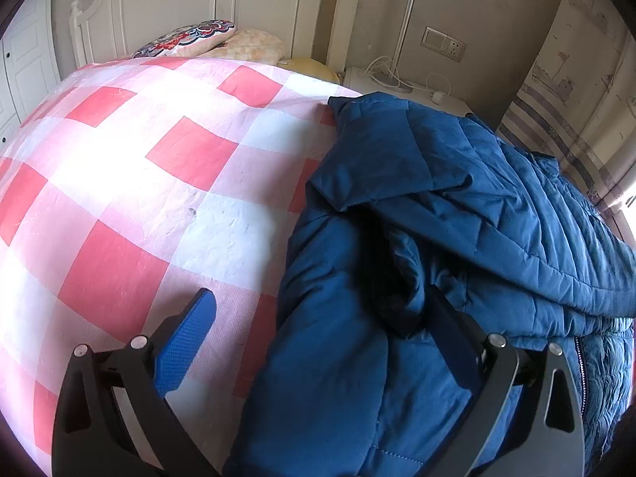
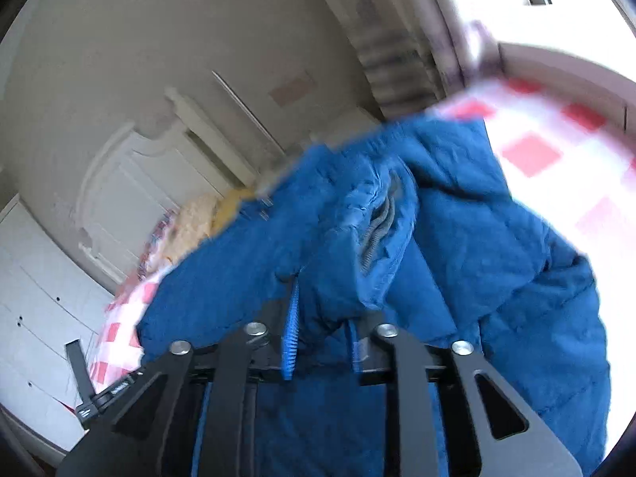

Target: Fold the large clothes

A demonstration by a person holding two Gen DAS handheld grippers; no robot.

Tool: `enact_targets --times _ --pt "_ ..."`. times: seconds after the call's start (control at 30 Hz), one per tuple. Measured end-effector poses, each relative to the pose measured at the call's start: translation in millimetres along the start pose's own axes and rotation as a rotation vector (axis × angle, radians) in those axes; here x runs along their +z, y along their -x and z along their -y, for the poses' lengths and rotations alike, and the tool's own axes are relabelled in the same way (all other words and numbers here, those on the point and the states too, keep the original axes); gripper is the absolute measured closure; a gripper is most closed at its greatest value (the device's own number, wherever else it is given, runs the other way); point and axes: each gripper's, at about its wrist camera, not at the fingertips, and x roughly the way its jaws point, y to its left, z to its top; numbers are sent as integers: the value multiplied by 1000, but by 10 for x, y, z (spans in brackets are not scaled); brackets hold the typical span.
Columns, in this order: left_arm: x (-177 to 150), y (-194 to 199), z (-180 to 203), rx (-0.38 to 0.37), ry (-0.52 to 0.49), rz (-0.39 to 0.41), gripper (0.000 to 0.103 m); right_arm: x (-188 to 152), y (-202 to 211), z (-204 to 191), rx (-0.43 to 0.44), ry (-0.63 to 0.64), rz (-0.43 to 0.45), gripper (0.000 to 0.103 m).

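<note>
A: Your right gripper has its two jaws drawn together on a bunched fold of the blue quilted jacket; the right wrist view shows the blue ribbed pads pinching the cloth right at the tips. The fabric rises from that pinch and drapes away over the red-and-white checked bedspread. That whole view is smeared with motion blur.

B: And your left one?

A: Your left gripper stands wide apart, pointing steeply down. Its left finger hangs over bare checks; the opposite finger is dark against the jacket, and I cannot tell whether it touches the cloth. Nothing is clamped between them.

B: What does the left view give you that the right does not?

A: It shows how the jacket lies: heaped on the right part of the bedspread, a quilted panel folded over a smoother one, a zipper running down at the right edge. Beyond it you see two pillows at the white headboard, a nightstand with a white cable, a wall socket and a striped curtain.

B: And the right view alone?

A: A ribbed grey cuff tucked inside the jacket, and white drawers off to the left.
</note>
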Motion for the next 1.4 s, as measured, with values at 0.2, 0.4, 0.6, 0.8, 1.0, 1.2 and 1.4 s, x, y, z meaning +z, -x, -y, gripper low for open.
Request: enact_targets --times 0.2,0.4,0.6,0.8,1.0,1.2,1.4 --pt "3 -2 10 -1 0 0 2 116 290 -147 -23 69 74 85" --pt "0 1 0 -2 2 1 2 -122 -93 328 -125 -76 -110 69" --pt "0 6 -8 -1 9 3 2 105 507 5 -316 41 199 40" --pt "-2 11 -9 -1 9 3 2 39 40 -590 -336 389 100 41" --pt "1 14 -12 -7 12 4 2 -251 -586 -441 -415 444 -93 35" --pt "28 322 103 74 13 64 4 -323 -704 -516 -470 495 -109 29" --pt "315 1087 857 46 -196 317 2 -320 -719 -535 -495 520 -115 27"
